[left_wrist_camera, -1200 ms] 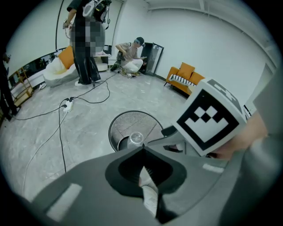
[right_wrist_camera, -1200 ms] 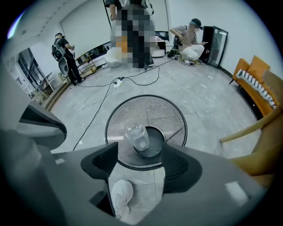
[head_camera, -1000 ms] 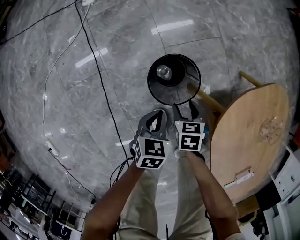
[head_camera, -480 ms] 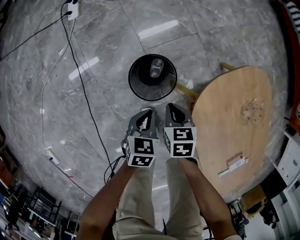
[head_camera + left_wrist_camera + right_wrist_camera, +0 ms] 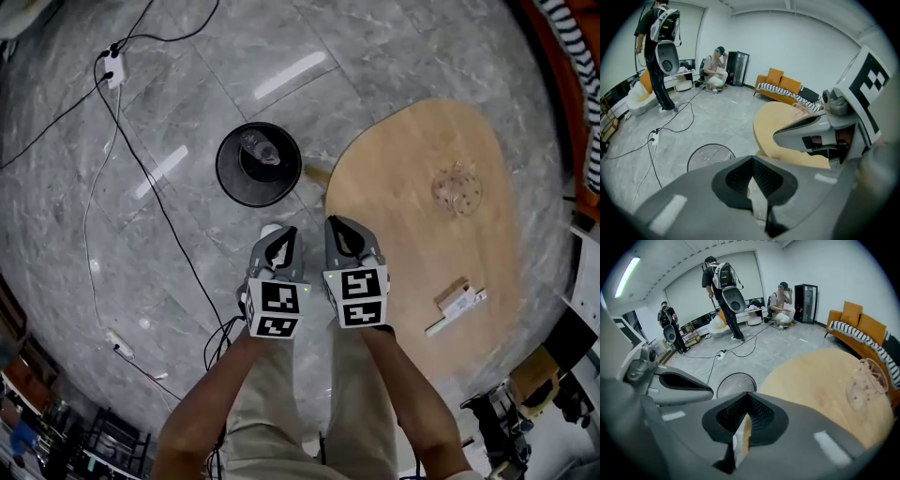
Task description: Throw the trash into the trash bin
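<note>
Left gripper (image 5: 285,234) and right gripper (image 5: 337,227) both shut, empty. Bottle (image 5: 261,148) sits in bin (image 5: 226,176). Open jaws wide before reaching clear trash (image 5: 457,187) on table (image 5: 394,216).

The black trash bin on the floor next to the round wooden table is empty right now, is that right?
Not quite. The trash bin is not empty: a clear plastic bottle lies inside it, as the head view shows. The rest holds: the bin is black and stands on the floor next to the round wooden table.
</note>
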The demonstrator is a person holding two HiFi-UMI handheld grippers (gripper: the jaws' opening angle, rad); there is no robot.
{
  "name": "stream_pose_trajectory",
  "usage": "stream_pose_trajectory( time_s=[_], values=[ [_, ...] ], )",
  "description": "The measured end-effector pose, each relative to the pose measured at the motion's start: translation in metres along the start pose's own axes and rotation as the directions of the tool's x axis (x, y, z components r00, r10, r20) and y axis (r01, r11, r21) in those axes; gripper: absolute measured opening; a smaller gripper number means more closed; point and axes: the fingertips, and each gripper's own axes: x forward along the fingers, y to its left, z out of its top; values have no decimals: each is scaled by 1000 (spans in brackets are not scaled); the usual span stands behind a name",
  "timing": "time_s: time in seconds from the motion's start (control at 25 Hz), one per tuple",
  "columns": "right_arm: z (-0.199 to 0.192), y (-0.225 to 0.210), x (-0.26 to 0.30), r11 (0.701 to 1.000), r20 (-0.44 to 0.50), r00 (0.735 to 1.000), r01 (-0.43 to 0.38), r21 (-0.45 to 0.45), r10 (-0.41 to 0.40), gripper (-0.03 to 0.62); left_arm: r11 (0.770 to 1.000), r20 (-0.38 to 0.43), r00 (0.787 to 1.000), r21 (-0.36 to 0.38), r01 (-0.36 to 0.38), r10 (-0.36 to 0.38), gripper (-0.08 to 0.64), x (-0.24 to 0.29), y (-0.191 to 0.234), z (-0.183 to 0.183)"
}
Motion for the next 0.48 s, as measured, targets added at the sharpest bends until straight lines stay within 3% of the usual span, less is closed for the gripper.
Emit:
stream_pose_trajectory(
  time_s=[0.48],
  values=[
    [-49, -93, -83, 980, 65, 991, 107, 169, -119, 26, 984, -7, 994, 140, 109, -109, 0, 14, -120, 32]
  ],
)
